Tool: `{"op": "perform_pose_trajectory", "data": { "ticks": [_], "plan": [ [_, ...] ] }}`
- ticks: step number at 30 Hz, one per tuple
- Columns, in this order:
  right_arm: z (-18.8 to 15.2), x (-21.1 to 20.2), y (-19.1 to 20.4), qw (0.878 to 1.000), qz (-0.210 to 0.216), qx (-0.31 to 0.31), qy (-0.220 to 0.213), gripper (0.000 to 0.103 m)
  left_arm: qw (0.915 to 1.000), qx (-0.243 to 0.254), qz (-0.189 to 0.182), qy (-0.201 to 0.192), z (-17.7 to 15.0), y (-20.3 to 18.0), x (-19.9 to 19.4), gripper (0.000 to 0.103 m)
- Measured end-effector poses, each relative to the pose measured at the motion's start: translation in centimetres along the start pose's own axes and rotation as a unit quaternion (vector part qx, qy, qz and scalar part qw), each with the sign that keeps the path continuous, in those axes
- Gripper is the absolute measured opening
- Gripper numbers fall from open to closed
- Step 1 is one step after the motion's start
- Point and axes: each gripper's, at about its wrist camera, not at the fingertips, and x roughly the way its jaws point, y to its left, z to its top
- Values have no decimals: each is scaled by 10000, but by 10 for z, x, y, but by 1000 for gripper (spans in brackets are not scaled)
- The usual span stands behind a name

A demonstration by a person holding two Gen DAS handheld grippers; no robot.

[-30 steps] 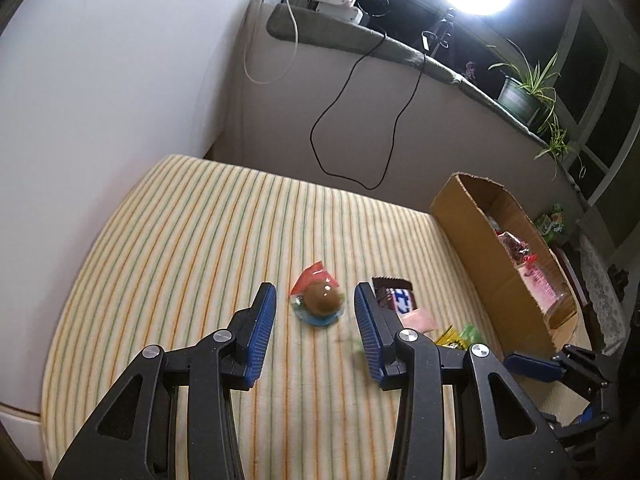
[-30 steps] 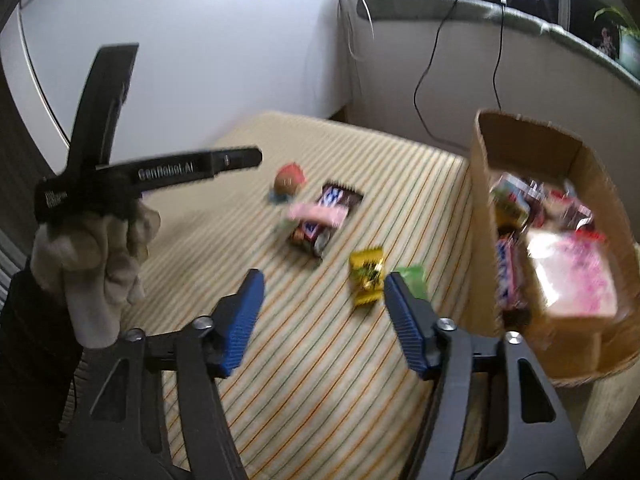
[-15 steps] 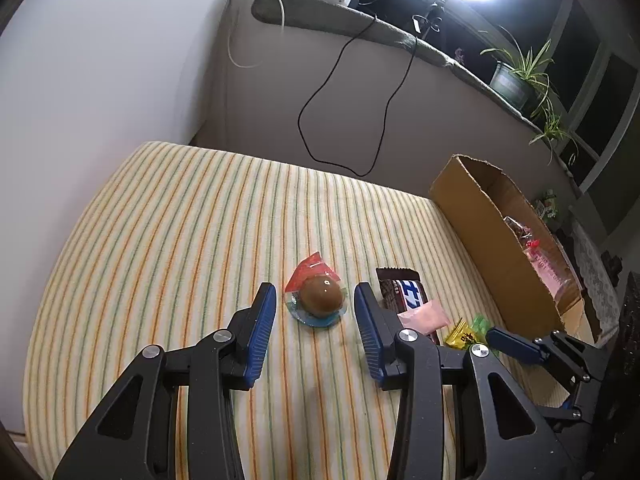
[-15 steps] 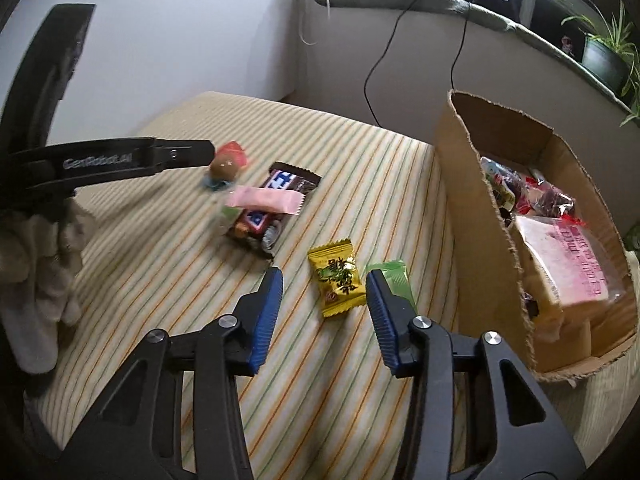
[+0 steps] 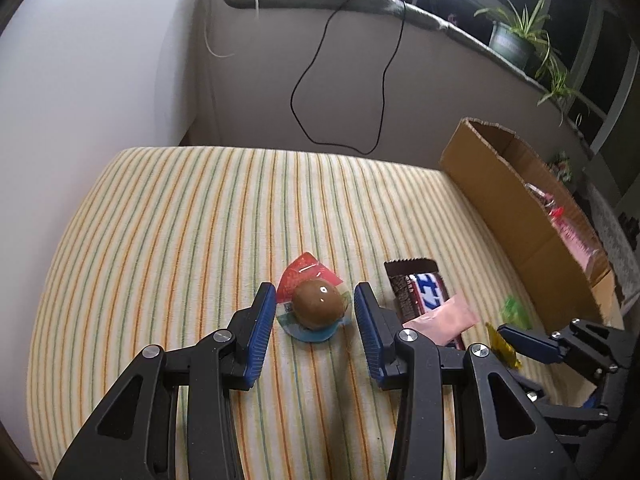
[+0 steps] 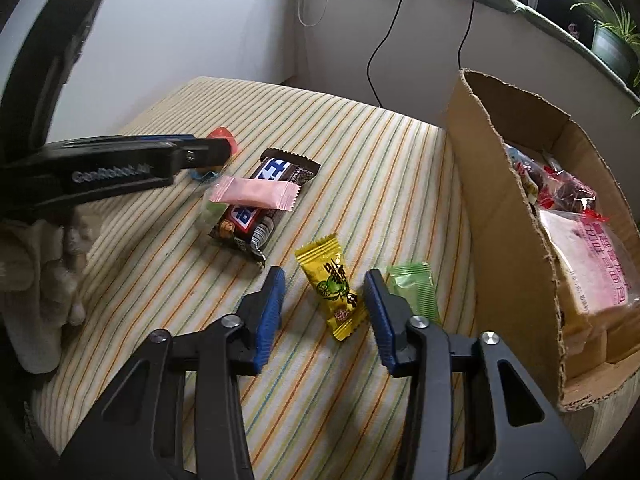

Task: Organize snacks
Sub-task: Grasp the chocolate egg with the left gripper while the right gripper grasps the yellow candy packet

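My left gripper (image 5: pixel 315 300) is open, its blue pads on either side of a packaged brown egg (image 5: pixel 318 304) on the striped cloth. My right gripper (image 6: pixel 325 288) is open around a yellow candy (image 6: pixel 333 286). A green candy (image 6: pixel 412 286) lies just right of it. A chocolate bar (image 6: pixel 262 196) with a pink wafer pack (image 6: pixel 256 192) on top lies between the two grippers; both also show in the left wrist view, the bar (image 5: pixel 418 290) and the pack (image 5: pixel 440 320). The cardboard box (image 6: pixel 496 200) with several snacks stands at the right.
The striped tablecloth (image 5: pixel 180 240) covers the table, which ends at a white wall on the left. A black cable (image 5: pixel 320 80) hangs down the back wall. Potted plants (image 5: pixel 516 36) stand on the ledge behind the box.
Both grippers have moved forward and down. The left one now brackets the egg; the right one, narrower than a second ago, now brackets the yellow candy.
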Motion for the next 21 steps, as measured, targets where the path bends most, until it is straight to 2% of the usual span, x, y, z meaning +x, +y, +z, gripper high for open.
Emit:
{"op": "perform_pose_trajectory", "data": {
  "ticks": [2, 7, 21],
  "plan": [
    [0, 0, 1, 10000, 10, -33, -10, 26, 10000, 45, 69, -12, 0, -2, 0, 36],
    [0, -1, 0, 10000, 72, -4, -33, 13, 9999, 9, 102, -56, -1, -1, -1, 34],
    [-2, -23, -8, 9986, 423, 167, -256, 11, 9991, -247, 151, -296, -6, 8, -26, 34]
  ]
}}
